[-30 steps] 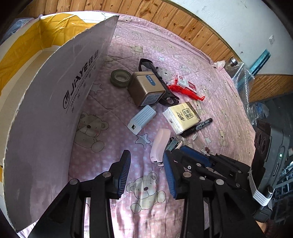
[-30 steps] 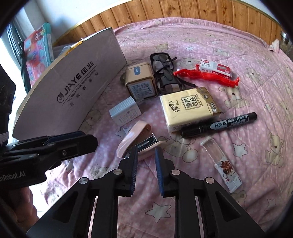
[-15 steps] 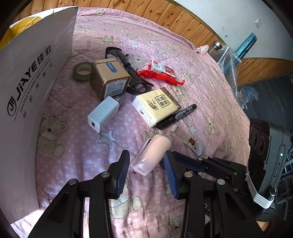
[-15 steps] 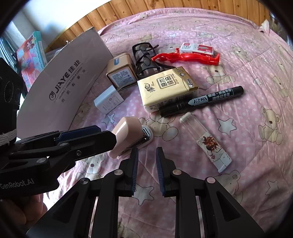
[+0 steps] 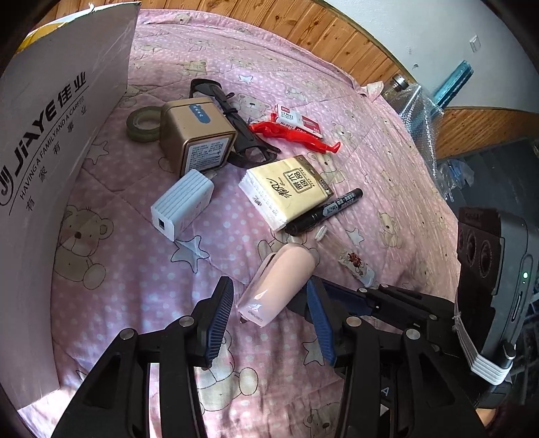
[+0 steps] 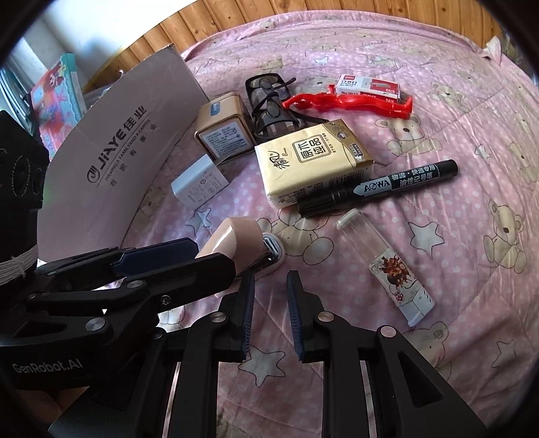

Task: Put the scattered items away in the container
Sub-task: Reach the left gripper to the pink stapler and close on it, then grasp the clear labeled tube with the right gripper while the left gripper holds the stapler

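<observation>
A pink quilted bedspread (image 6: 438, 111) printed with bears, stars and white dots fills most of both views, lit by bright, even daylight. Along the top of each frame runs knotty wood panelling (image 5: 303, 30) with a pale painted wall (image 5: 421, 30) above it, and a light switch plate (image 5: 475, 43) sits on that wall at the upper right of the left wrist view. At the right edge of that view crumpled bubble wrap (image 5: 417, 111) lies just off the bed's edge beside more panelling, while at the upper left of the right wrist view a colourful picture box (image 6: 57, 91) stands against the wall.
</observation>
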